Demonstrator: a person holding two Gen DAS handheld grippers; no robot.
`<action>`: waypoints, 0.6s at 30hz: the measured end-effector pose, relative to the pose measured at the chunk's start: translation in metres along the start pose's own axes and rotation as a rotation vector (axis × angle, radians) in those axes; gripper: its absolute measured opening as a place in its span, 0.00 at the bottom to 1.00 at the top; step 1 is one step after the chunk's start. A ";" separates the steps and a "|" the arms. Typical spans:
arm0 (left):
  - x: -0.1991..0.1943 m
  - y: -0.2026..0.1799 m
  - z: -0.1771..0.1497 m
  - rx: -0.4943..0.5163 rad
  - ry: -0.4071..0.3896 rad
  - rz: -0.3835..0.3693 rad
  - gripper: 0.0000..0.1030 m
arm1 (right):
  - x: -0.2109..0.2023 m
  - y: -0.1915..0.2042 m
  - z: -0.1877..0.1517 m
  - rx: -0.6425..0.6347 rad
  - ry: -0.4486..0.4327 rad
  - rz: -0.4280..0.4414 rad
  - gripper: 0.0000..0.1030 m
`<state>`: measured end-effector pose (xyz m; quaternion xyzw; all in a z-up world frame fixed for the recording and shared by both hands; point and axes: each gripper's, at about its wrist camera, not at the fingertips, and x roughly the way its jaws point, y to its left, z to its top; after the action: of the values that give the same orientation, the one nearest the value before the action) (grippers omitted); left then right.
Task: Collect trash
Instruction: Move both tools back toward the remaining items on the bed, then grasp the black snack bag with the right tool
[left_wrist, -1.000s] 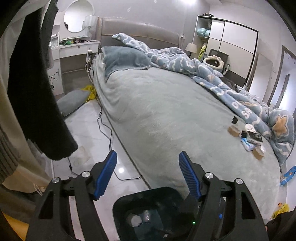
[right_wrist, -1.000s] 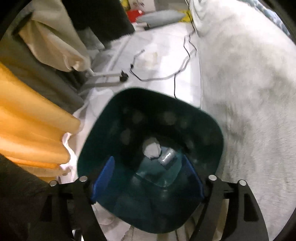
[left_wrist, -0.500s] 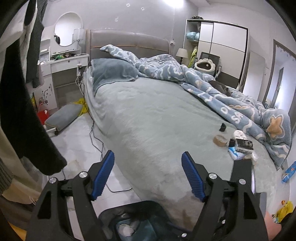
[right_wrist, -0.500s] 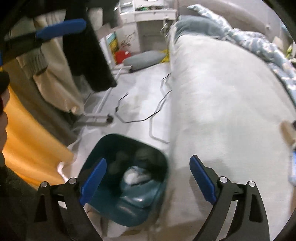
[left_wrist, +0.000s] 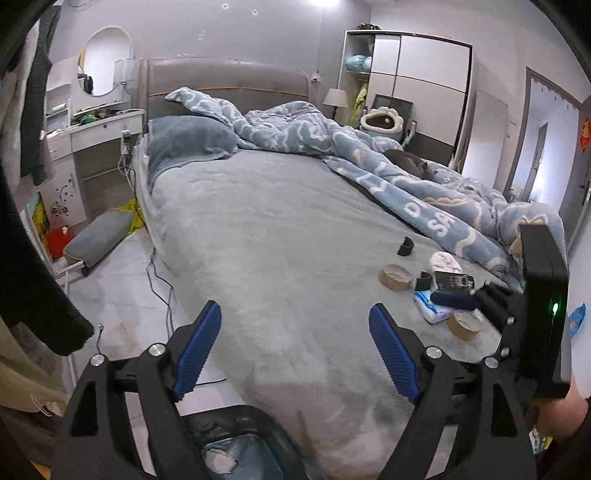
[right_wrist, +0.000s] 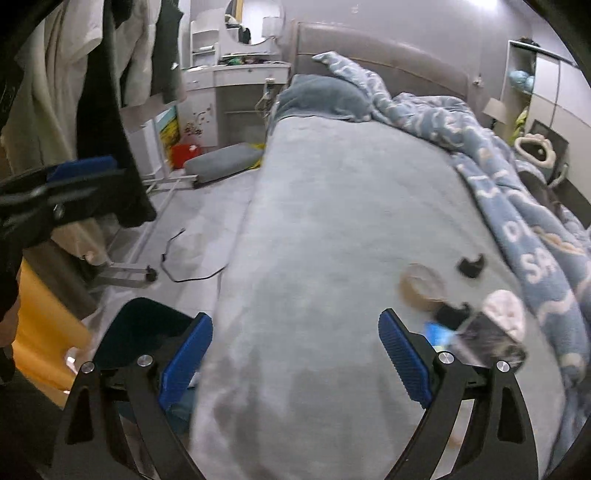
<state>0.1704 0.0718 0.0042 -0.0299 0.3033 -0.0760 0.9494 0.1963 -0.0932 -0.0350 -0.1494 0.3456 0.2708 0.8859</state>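
Observation:
My left gripper (left_wrist: 295, 350) hangs over the bed's near edge, its jaws opening with nothing between them. Under it stands a dark teal bin (left_wrist: 255, 417) with crumpled white paper (left_wrist: 219, 459) inside. My right gripper (right_wrist: 295, 356) is open and empty above the grey bed cover, with the bin (right_wrist: 144, 328) at its lower left. A cluster lies on the bed to the right: a tape roll (right_wrist: 421, 286), a white crumpled tissue (right_wrist: 506, 317), a black box (right_wrist: 487, 343), a blue packet (right_wrist: 437, 334) and a small black piece (right_wrist: 471, 266).
A blue patterned quilt (left_wrist: 406, 177) is heaped along the bed's far right side, and a second tape roll (left_wrist: 463, 325) lies near the cluster. Clothes (right_wrist: 110, 110) hang on a rack at the left. A black cable (right_wrist: 184, 273) and a grey cushion (left_wrist: 99, 236) lie on the floor.
Both grippers rose away from the bin and swung toward the bed. The right wrist view tilted up from the bin's inside to the bed. Both pairs of jaws stand wider.

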 end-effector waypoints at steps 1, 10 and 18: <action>0.002 -0.003 -0.001 0.001 0.004 -0.004 0.83 | -0.003 -0.009 -0.001 0.005 -0.009 -0.008 0.90; 0.027 -0.034 -0.010 -0.007 0.069 -0.076 0.86 | -0.022 -0.069 -0.012 0.032 -0.059 -0.016 0.90; 0.050 -0.054 -0.020 -0.024 0.148 -0.150 0.88 | -0.021 -0.124 -0.026 0.048 -0.062 0.011 0.90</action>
<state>0.1924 0.0103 -0.0353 -0.0584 0.3703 -0.1451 0.9156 0.2419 -0.2134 -0.0290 -0.1179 0.3250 0.2717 0.8982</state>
